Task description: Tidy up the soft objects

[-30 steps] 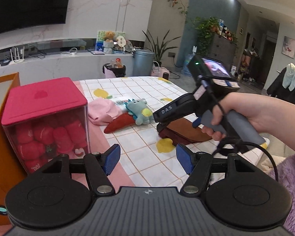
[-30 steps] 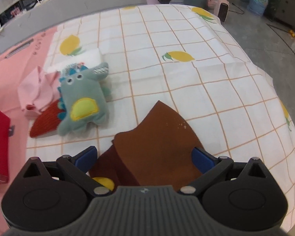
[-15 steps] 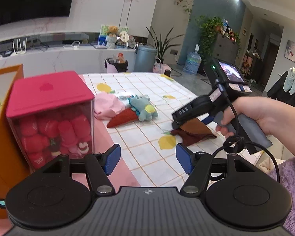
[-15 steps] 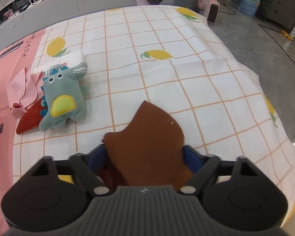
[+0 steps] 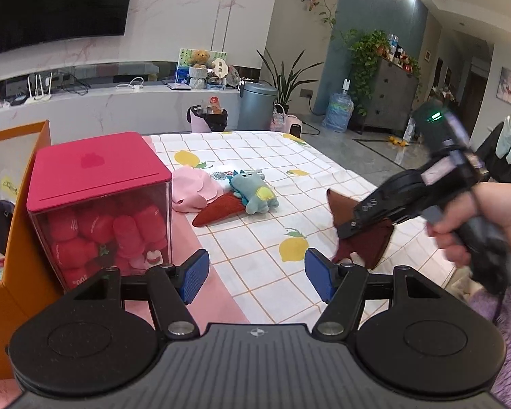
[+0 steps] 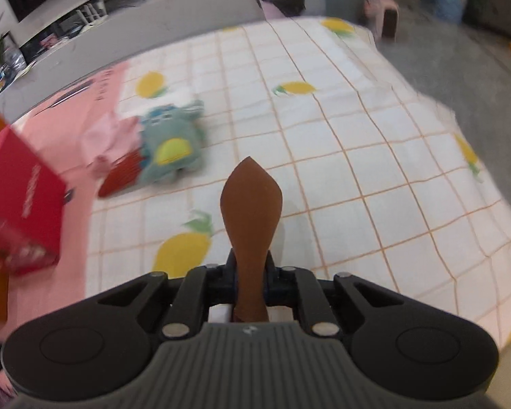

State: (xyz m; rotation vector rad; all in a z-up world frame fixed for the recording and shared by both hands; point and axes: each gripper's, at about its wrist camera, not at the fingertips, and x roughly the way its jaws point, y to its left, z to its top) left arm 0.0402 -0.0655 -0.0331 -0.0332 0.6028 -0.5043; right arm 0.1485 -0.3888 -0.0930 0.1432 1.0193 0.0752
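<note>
A brown felt cloth (image 6: pixel 252 204) hangs pinched and folded narrow between the jaws of my right gripper (image 6: pixel 250 272), which are closing on it. In the left wrist view the same brown cloth (image 5: pixel 371 242) dangles above the tablecloth from the right gripper (image 5: pixel 344 230), held by a hand. My left gripper (image 5: pixel 255 274) stands open near the front with nothing between its fingers. A teal plush monster (image 5: pixel 253 196) lies further back on a red ribbed piece (image 5: pixel 218 209), beside a pink cloth (image 5: pixel 190 191).
A clear box with a red lid (image 5: pixel 95 177), full of red plush toys, stands at the left against an orange box (image 5: pixel 20 238). The lemon-print tablecloth (image 5: pixel 255 156) covers the table, whose edge drops off to the right. A purple fuzzy sleeve (image 5: pixel 507 341) is at the lower right.
The right gripper's jaws closed on the brown cloth and lifted it off the table, drawing back toward the near right. The left gripper stayed open and still.
</note>
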